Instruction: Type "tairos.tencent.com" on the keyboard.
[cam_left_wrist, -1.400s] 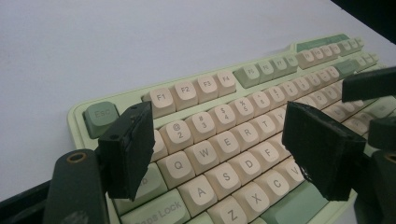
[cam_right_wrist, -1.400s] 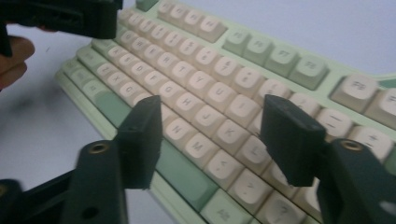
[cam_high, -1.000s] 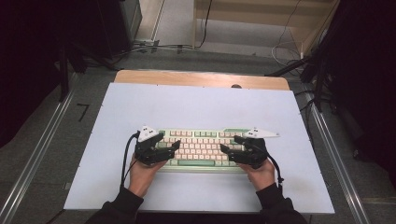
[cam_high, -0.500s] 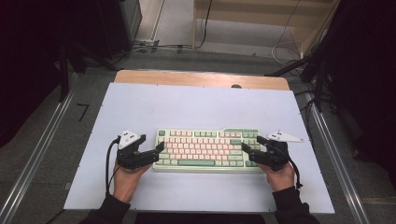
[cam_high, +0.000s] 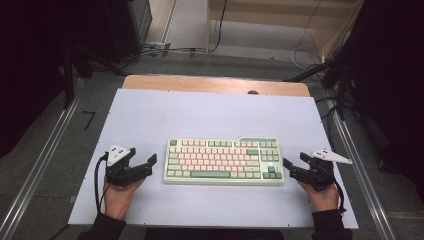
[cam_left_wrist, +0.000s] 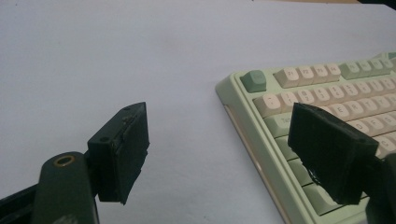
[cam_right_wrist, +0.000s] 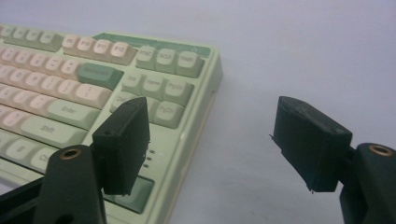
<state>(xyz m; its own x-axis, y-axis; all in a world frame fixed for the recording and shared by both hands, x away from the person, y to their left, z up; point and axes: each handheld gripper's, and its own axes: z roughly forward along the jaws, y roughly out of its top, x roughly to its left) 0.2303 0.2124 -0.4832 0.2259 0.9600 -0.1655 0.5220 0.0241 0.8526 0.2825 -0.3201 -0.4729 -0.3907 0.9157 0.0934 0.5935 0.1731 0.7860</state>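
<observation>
A green keyboard (cam_high: 223, 161) with pink and cream keys lies on the pale table (cam_high: 200, 112), a little nearer to the person's edge than to the far edge, and about in the middle between left and right. Its long side runs left to right.

The left gripper (cam_high: 146, 164) is at the left of the keyboard, held in the person's left hand (cam_high: 117, 197). Its two black jaws point to the right, toward the left short end of the keyboard, and they stand wide apart. The jaws have just been opening, and nothing is between them. In the left gripper view, bare table shows in the gap, and the keyboard's left end (cam_left_wrist: 289, 135) lies behind the jaw on the right of that view. If this jaw touches the keyboard, I cannot tell; in the high view a small gap seems to stay between the gripper and the keyboard.

The right gripper (cam_high: 295, 165) is at the right of the keyboard, in the right hand (cam_high: 320, 192). Its jaws point left, toward the right short end, and they are also wide apart and hold nothing. In the right gripper view, the keyboard's right end (cam_right_wrist: 177, 93) lies behind the jaw on the left of that view, and the other jaw is over bare table. In the high view the tips are just beside the keyboard's right end.
</observation>
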